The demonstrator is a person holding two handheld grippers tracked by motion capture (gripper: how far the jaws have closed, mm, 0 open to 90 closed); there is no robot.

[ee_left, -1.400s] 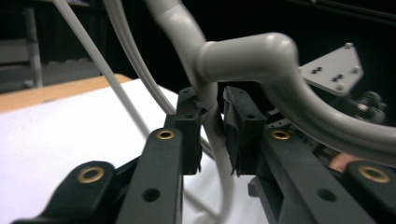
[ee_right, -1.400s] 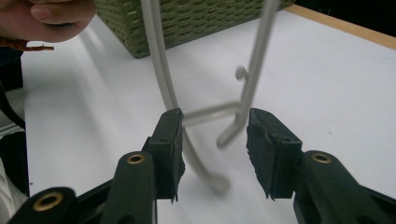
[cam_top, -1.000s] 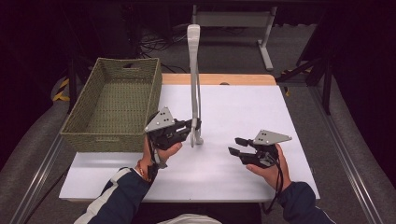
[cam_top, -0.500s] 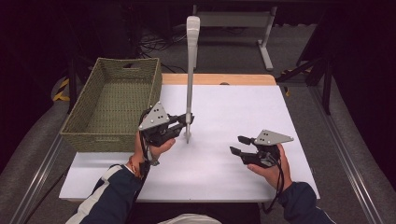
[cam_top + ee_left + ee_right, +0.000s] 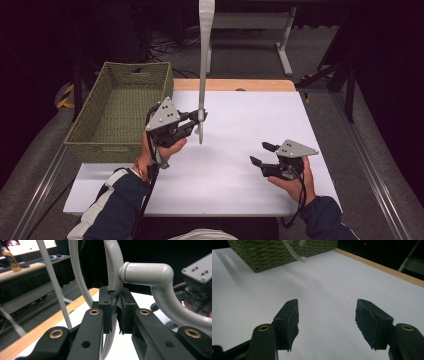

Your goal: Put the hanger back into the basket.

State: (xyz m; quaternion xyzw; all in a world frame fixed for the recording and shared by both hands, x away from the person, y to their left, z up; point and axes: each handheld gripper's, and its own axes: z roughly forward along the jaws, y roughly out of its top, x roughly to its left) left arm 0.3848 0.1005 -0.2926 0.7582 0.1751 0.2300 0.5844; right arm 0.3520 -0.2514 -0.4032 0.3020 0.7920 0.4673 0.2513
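The long grey plastic tongs [image 5: 202, 70] are held upright above the white surface [image 5: 240, 165], pinched near the bottom end by the left gripper [image 5: 199, 120]. The right gripper [image 5: 262, 154], just opened wide, is empty. A green woven basket [image 5: 120, 107] sits nearby.

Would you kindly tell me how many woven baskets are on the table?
1: the green woven rectangular basket sits at the white table's far-left corner, beside the left gripper holding the long grey plastic tool.
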